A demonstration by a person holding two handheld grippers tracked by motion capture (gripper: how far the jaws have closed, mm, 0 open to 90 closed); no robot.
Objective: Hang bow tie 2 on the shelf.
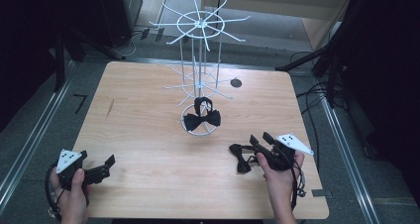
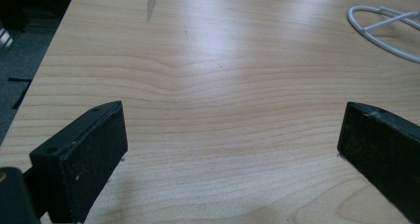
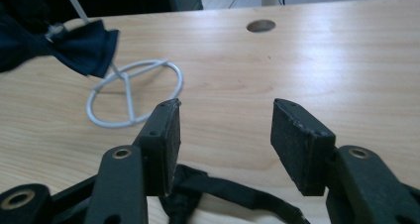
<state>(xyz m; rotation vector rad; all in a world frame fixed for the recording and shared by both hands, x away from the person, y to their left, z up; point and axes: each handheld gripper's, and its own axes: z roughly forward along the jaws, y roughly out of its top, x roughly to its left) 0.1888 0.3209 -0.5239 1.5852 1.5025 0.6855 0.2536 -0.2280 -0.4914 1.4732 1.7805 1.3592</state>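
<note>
A white wire hook rack stands mid-table. One black bow tie hangs low on it, just above the ring base; the right gripper view shows this bow tie at upper left. A second black bow tie lies on the table at the front right. My right gripper is open just over it, and its strap lies on the wood beneath the jaws, not pinched. My right gripper points toward the rack base. At the front left, my left gripper is open over bare wood.
The wooden table has a round hole at the back right and a dark streak at the left. My left gripper faces open tabletop, with the rack base ring far right. Cables and dark stands surround the table.
</note>
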